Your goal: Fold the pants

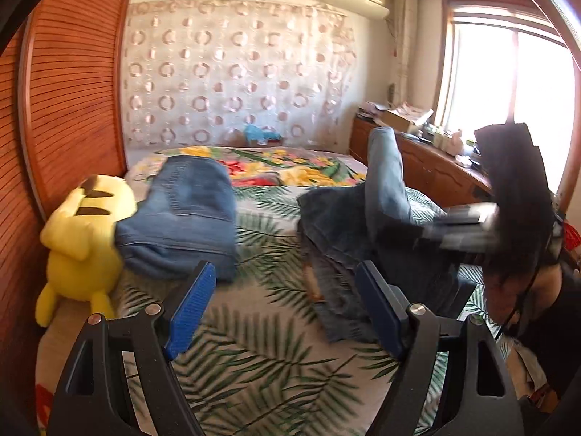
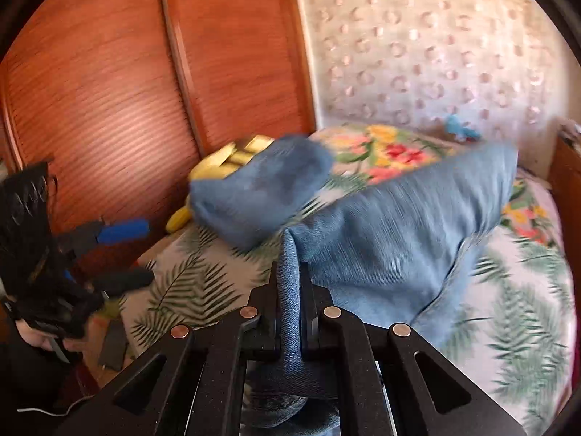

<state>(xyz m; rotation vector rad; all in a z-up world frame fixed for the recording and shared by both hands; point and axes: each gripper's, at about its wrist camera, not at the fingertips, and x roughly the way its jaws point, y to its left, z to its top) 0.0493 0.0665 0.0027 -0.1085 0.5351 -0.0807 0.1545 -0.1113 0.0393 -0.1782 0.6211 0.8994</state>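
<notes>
**Right claw lifts one jeans edge, left claw empty**

Right claw (image 2: 290, 290) is clamped on a rolled denim edge of the pants (image 2: 399, 239). The cloth runs up between its jaws and fans out toward 1 o'clock in the right wrist view, lifted off the bed (image 2: 526, 290), likely to carry that edge over for a fold. The frame is blurred, so which part of the pants is gripped can't be told.

Left claw (image 1: 287, 309) stands apart with nothing between the blue pads (image 1: 192, 309), hanging over the leaf-print bedspread. It is probably free to pin or take a second corner.

In the left wrist view the same pants rise at 2 o'clock. A second pair of folded jeans (image 1: 189, 214) lies at 10 o'clock against a yellow plush toy (image 1: 83, 247), seemingly parked there as done. The wooden wardrobe (image 1: 72, 91) bounds that side of the bed.
</notes>
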